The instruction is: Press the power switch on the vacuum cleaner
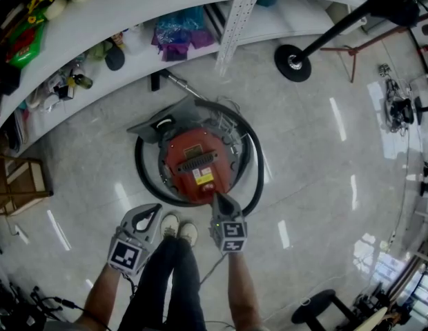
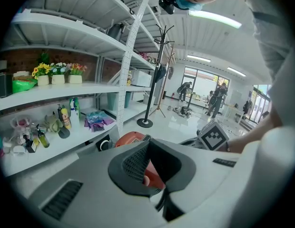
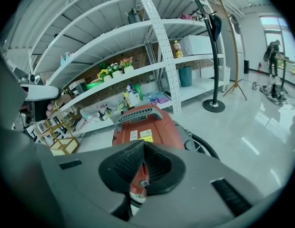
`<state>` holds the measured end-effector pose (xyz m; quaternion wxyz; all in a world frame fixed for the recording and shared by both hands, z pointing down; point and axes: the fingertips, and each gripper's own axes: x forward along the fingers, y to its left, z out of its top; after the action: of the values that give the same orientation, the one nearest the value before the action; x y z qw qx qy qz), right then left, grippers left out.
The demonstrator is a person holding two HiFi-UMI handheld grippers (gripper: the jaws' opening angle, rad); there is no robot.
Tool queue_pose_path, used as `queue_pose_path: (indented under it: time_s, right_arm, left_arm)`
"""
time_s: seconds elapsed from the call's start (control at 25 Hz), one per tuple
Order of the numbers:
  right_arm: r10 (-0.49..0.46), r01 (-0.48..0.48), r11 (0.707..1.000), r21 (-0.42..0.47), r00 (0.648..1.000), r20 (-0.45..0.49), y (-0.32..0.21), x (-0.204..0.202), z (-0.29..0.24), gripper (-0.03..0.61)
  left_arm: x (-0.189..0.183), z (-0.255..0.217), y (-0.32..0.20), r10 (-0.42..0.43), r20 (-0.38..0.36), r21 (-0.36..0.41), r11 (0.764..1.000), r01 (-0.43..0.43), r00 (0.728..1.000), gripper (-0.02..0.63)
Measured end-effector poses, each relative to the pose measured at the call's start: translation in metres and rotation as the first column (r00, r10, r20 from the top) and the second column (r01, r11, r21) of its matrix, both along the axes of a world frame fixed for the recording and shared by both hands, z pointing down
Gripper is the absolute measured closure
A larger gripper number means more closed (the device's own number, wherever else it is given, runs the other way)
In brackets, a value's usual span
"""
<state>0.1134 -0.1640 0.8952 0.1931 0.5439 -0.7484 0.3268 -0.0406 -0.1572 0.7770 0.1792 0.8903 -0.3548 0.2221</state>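
The round red vacuum cleaner (image 1: 197, 165) sits on the glossy pale floor (image 1: 317, 157), ringed by its black hose (image 1: 255, 167), near the white shelving (image 1: 131, 16). The right gripper (image 1: 219, 200), jaws pressed together and empty, meets its near edge. The left gripper (image 1: 152, 212), likewise closed on nothing, hangs alongside.

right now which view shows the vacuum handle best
The right gripper view: the handle is close, large and unblocked on the vacuum. The head view shows it small, from above. The left gripper view shows only a red sliver of the vacuum, with the handle not clear.
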Motion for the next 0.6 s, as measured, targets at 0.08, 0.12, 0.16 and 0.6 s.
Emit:
queue_pose_path:
  time_s: [0.08, 0.12, 0.16, 0.6]
  right_arm:
    - [0.007, -0.007, 1.000, 0.009, 1.000, 0.004, 0.001, 0.000, -0.008, 0.566]
    - [0.010, -0.010, 1.000, 0.014, 1.000, 0.006, 0.003, -0.001, -0.012, 0.566]
    - [0.014, -0.014, 1.000, 0.019, 1.000, 0.009, 0.004, -0.001, -0.016, 0.566]
    - [0.031, -0.036, 0.995, 0.092, 0.998, 0.063, 0.012, -0.005, -0.070, 0.566]
  left_arm:
    - [0.000, -0.002, 0.001, 0.004, 0.001, 0.002, 1.000, -0.004, 1.000, 0.607]
    - [0.000, -0.002, 0.001, 0.006, 0.001, 0.004, 1.000, -0.006, 1.000, 0.607]
    - [0.001, -0.003, 0.002, 0.006, 0.001, 0.006, 1.000, -0.006, 1.000, 0.607]
    - [0.004, -0.024, 0.003, 0.010, -0.014, 0.034, 0.999, -0.009, 1.000, 0.606]
